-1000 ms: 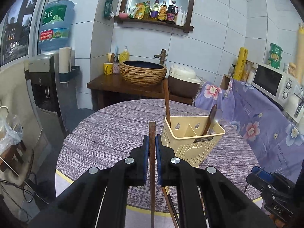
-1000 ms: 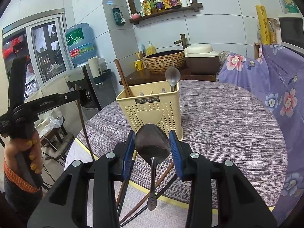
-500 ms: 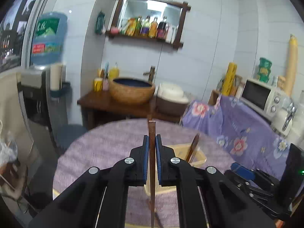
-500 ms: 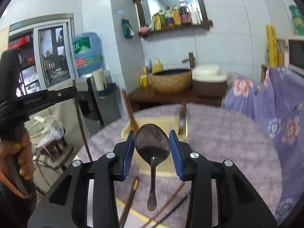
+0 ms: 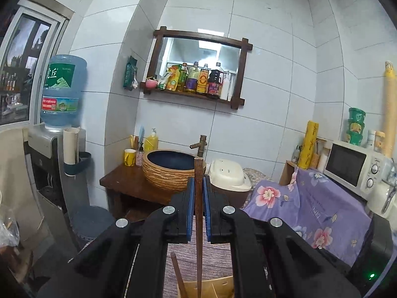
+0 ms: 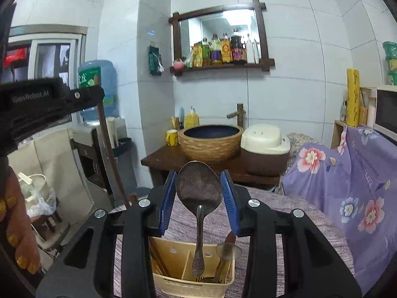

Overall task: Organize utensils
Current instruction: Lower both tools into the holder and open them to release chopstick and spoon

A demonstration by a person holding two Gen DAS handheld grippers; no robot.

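The tabletop (image 6: 285, 213), covered in a purple woven cloth, carries the cream utensil caddy (image 6: 193, 280), a perforated plastic basket split by dividers into compartments. I judge the step in hand to be the drop-in: both utensils hang above the caddy and neither is seated yet. My right tongs (image 6: 199, 196) are clenched on the bowl of a metal spoon (image 6: 198, 191), its handle hanging down over a middle compartment; another spoon (image 6: 227, 250) stands in the compartment to the right. My left tongs (image 5: 197, 211) are clenched on a dark wooden chopstick (image 5: 197, 198) held upright, its lower end just above the caddy rim (image 5: 213, 281), beside a chopstick (image 5: 180, 278) already leaning inside. The next move, as I judge it, calls for lowering each piece straight into its own compartment before releasing, keeping the spoon handle off the divider. The right wrist view alone shows the compartments, the stored spoon and my left tongs from the side at far left; the left wrist view shows only a strip of the caddy, but how squarely the chopstick sits between the pads.
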